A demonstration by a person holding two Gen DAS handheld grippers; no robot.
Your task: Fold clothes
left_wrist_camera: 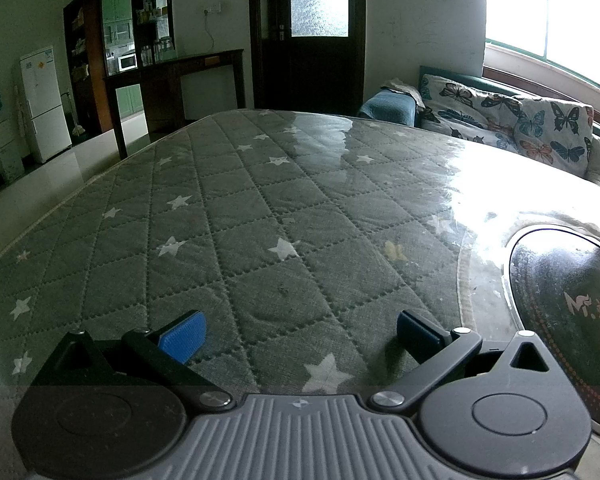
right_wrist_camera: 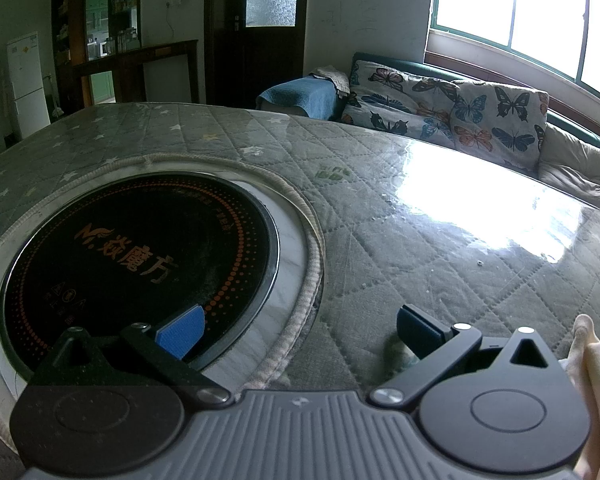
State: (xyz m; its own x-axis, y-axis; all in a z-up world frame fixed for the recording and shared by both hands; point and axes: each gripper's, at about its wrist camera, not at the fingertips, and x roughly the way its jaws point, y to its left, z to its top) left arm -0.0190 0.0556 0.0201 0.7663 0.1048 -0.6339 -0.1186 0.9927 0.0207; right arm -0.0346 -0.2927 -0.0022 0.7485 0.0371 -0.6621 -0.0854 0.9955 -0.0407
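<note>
A pale cream garment [right_wrist_camera: 592, 380] shows only as a bunched edge at the far right of the right wrist view, just right of my right gripper [right_wrist_camera: 300, 330]. That gripper is open, with nothing between its blue pads [right_wrist_camera: 182, 332], and hovers over the rim of the round black hob. My left gripper [left_wrist_camera: 300, 334] is open too, empty, low over the grey quilted star-print cover [left_wrist_camera: 260, 208] of the table. No clothing appears in the left wrist view.
A round black induction hob [right_wrist_camera: 140, 248] is set into the table, ringed by a corded hem; it shows at the right edge [left_wrist_camera: 572, 304] of the left view. A butterfly-print sofa [right_wrist_camera: 452, 108] stands beyond the table, under bright windows. A dark cabinet [left_wrist_camera: 120, 40] and a white fridge [left_wrist_camera: 44, 104] stand far left.
</note>
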